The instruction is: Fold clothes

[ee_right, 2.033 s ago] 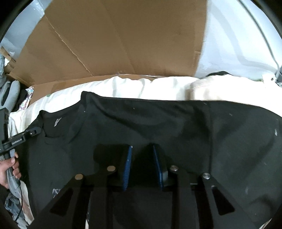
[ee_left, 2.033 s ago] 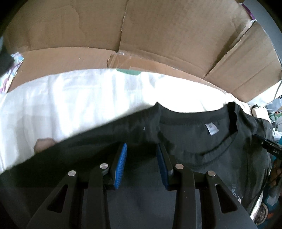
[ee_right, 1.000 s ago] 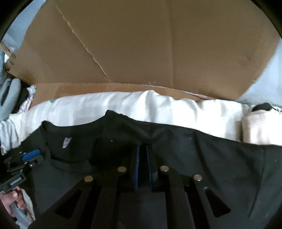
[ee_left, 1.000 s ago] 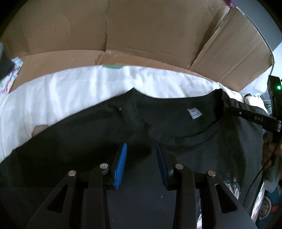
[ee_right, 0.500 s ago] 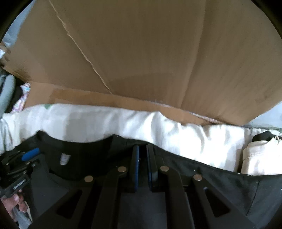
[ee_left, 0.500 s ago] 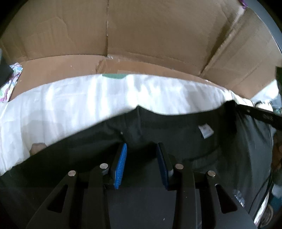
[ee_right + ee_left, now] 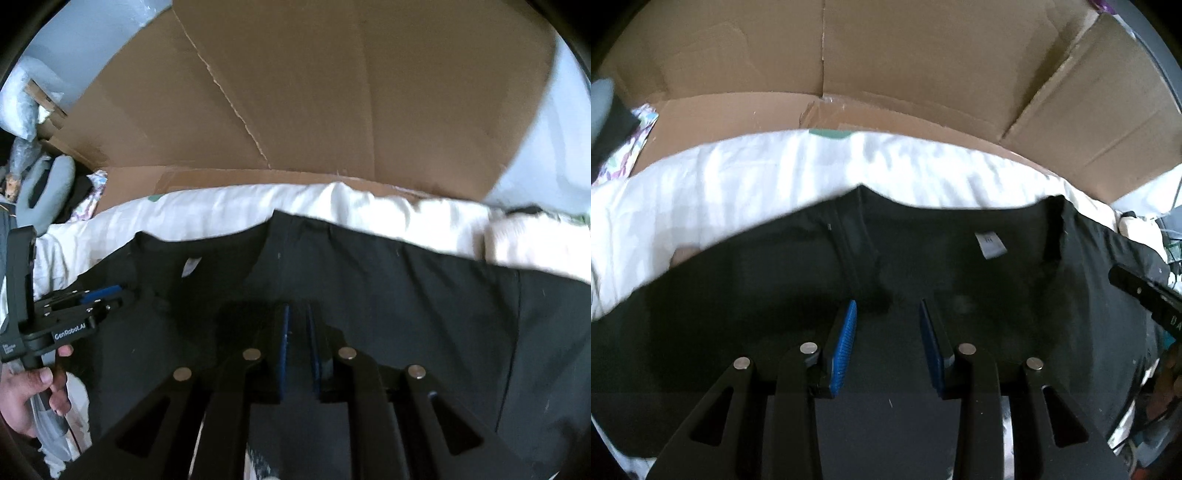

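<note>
A black T-shirt (image 7: pixel 960 266) with a white neck label (image 7: pixel 990 243) lies on a white sheet (image 7: pixel 738 184). Its top edge is pulled up into a peak at each gripper. My left gripper (image 7: pixel 886 304) points steeply down at the shoulder beside the collar, its blue pads apart with a dark bunch of fabric between them. In the right wrist view that left gripper (image 7: pixel 110 291) sits at the collar's left side, held by a hand (image 7: pixel 26 391). My right gripper (image 7: pixel 297 308) has its pads nearly together on a thin fold of the T-shirt (image 7: pixel 406 295) at the other shoulder.
Brown cardboard (image 7: pixel 886 55) stands behind the sheet and curves round both sides. A cream folded cloth (image 7: pixel 535 240) lies at the sheet's right end. A grey neck pillow (image 7: pixel 40 192) and patterned fabric (image 7: pixel 628 155) sit at the left.
The right gripper's jaws closed on the shirt early on. Both grippers then rose, and the shirt's collar edge lifted with them and stretched between them.
</note>
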A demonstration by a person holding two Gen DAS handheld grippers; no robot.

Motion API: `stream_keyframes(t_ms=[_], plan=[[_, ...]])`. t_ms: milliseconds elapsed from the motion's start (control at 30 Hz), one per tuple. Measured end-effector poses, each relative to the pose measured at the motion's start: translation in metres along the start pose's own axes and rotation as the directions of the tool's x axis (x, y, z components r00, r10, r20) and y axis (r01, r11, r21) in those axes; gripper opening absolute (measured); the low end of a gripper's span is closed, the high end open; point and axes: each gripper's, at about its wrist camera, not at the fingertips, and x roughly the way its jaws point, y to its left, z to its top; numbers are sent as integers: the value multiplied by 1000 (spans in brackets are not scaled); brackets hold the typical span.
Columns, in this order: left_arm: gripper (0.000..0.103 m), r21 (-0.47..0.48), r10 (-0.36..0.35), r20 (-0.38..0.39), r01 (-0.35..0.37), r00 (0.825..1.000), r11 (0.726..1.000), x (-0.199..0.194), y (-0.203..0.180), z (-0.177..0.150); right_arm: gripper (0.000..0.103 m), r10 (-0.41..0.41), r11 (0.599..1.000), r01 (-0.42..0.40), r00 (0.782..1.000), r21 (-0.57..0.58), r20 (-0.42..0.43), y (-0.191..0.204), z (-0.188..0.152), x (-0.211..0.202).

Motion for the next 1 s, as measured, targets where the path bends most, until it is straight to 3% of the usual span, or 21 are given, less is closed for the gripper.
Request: stream_keyframes(t_ms=[233, 367, 400, 433, 500, 767, 1000], plan=[[35, -32, 12, -37, -13, 999, 999, -26, -11, -31, 12, 14, 1000, -13, 1000, 28, -10, -13, -31, -37], [35, 16, 76, -47, -76, 996, 997, -43, -27, -43, 13, 36, 999, -36, 999, 32, -6, -17, -47, -57], [43, 28, 97, -45, -96, 994, 995, -46, -31, -44, 15, 45, 998, -45, 999, 37, -3, -19, -50, -61], [60, 40, 121, -41, -120, 992, 992, -49, -34, -46, 18, 54, 998, -54, 999, 44, 1, -20, -53, -65], [68, 39, 115, -32, -113, 993, 993, -57, -38, -51, 25, 62, 997, -62, 998, 48, 5, -23, -60, -74], [68, 111, 59, -37, -55, 998, 992, -71, -75, -72, 31, 100, 990, -107, 992, 88, 74, -44, -87, -114], [68, 166, 86, 25, -89, 996, 982, -77, -97, -77, 31, 68, 980, -87, 992, 176, 111, -82, -115, -137]])
